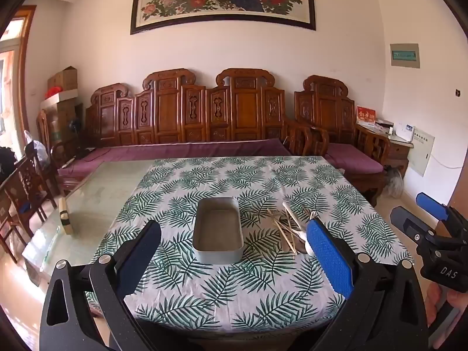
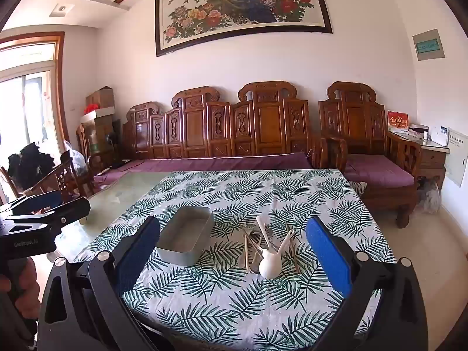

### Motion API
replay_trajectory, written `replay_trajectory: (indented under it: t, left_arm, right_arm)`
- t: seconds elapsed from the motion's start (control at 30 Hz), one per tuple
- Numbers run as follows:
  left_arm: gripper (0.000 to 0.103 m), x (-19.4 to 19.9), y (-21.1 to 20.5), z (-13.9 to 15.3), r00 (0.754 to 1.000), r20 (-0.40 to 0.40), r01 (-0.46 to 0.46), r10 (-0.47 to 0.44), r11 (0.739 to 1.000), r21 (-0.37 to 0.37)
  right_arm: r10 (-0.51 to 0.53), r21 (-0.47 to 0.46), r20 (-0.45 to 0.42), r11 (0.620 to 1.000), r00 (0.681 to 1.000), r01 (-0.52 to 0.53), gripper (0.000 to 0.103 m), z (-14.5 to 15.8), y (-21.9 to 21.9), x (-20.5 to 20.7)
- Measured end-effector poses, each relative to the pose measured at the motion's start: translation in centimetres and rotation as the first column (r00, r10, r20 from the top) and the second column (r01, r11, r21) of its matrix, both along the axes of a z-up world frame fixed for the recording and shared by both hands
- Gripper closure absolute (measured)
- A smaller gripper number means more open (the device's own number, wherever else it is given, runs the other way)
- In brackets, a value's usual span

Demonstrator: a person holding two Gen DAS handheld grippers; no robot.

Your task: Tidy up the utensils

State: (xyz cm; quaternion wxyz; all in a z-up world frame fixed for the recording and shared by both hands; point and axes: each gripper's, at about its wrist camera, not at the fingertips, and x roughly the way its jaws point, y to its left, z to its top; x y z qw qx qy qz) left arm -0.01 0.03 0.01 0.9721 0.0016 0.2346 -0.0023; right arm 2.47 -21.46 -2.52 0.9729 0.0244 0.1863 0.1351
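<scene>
Both tools sat closest to the lens, and you had nothing in either. Your left tool (image 1: pixel 231 248) was spread wide, its blue pads well apart and framing the metal tin (image 1: pixel 218 229). Your right tool (image 2: pixel 234 248) gaped just as wide above the leaf-print cloth (image 2: pixel 234 301), empty too, hovering short of the pile.

A little further out on the worktop (image 2: pixel 122 190), the tin lay bare inside: not one piece had gone in that I could see. Just beside it, on its right, the utensils (image 2: pixel 264 248) were heaped in a loose tangle. A white spoon (image 2: pixel 270 264) with its bowl toward you lay across wooden chopsticks (image 2: pixel 247 251), and something metal lay beneath, too jumbled to count. In the left view your own right pad hid part of that heap.

So, by my reckoning, the sorting had barely begun. Every piece was left to lift and lay in the tin.

Beyond the worktop stood the carved wooden bench (image 2: pixel 222 128) against the wall.
</scene>
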Motion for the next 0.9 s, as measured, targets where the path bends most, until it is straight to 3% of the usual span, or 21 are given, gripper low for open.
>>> replay_trajectory:
  t: [0.9]
  left_arm:
    - [0.006,0.03,-0.02,-0.03,1.000,-0.005,0.000,0.000,1.000,0.002]
  right_arm:
    - [-0.005,0.000,0.003,1.000,1.000,0.005,0.003,0.25,0.17,0.13]
